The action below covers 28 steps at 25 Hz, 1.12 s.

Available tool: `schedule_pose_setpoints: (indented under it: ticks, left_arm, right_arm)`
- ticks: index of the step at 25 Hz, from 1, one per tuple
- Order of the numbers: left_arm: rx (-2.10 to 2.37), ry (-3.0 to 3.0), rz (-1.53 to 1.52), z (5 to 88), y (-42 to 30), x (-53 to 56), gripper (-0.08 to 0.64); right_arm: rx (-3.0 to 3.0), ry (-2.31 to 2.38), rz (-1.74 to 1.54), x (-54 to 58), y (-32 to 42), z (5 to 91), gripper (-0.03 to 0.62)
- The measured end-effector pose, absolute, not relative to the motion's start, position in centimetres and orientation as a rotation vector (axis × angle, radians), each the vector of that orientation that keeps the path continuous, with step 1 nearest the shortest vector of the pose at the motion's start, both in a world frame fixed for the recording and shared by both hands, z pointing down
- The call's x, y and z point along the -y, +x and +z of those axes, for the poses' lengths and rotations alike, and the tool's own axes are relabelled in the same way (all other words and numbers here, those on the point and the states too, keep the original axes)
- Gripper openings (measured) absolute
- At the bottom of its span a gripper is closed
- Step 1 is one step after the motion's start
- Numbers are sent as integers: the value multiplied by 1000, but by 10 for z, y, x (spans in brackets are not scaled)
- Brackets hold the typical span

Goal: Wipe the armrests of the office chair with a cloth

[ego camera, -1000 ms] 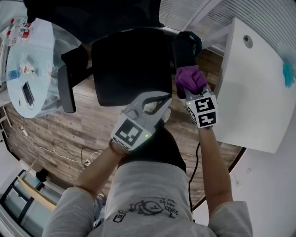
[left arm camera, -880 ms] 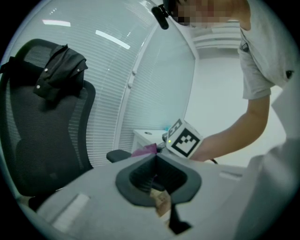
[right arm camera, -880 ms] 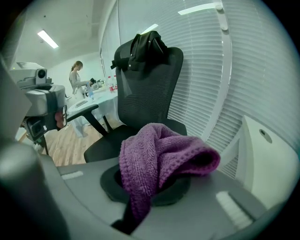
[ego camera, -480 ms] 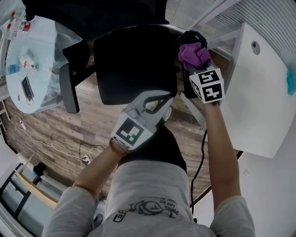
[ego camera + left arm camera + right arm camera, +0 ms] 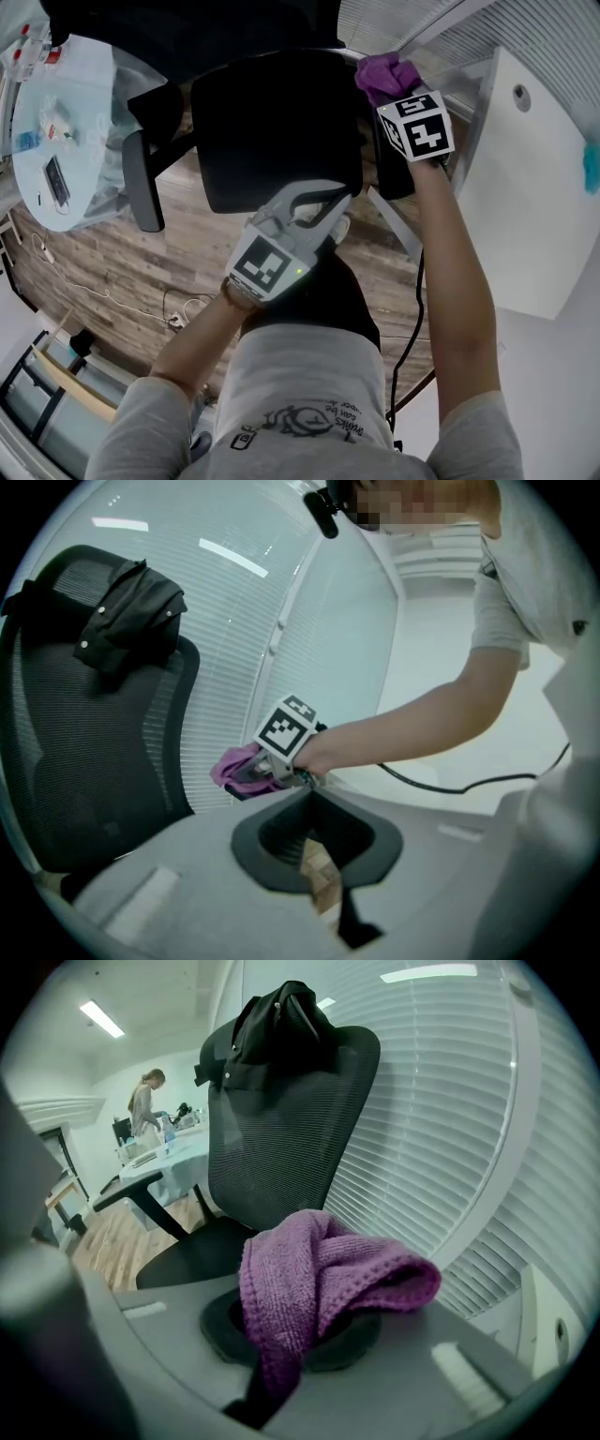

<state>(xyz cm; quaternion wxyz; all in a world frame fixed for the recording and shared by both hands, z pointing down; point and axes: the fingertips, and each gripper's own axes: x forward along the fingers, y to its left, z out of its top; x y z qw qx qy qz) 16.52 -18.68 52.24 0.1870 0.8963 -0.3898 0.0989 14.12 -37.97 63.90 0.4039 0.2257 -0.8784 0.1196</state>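
clamping a bunched purple microfibre cloth (image 5: 319, 1279), right gripper (image 5: 300, 1335) sits at the far end of the black office chair's right armrest (image 5: 392, 183). left gripper (image 5: 323, 199) closed on nothing, idle — chair unsteadied, could swivel under wiping pressure.

Wood-plank floor (image 5: 112, 272) lower left. Round pale table (image 5: 89, 84) upper left, cluttered. White slatted blinds (image 5: 553, 37) upper right. White desk (image 5: 525, 197) right. Ceiling strip lights (image 5: 103, 1018) lit.

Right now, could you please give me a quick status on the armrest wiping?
Right tongs shut on purple cloth, at far end of armrest. Left tongs shut, empty, near the seat. White table close beside; nothing blocking.
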Motion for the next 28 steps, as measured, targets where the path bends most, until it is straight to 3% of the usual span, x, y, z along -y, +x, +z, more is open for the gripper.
schedule_pose_setpoints:
  ticks: [14, 28]
  left_arm:
    - [1079, 2537, 291, 517, 176, 182, 3]
    - [1057, 2553, 285, 510, 193, 181, 2]
  right_arm:
    - [2216, 605, 295, 352, 162, 632, 29]
    - [2244, 665, 288, 250, 224, 622, 29]
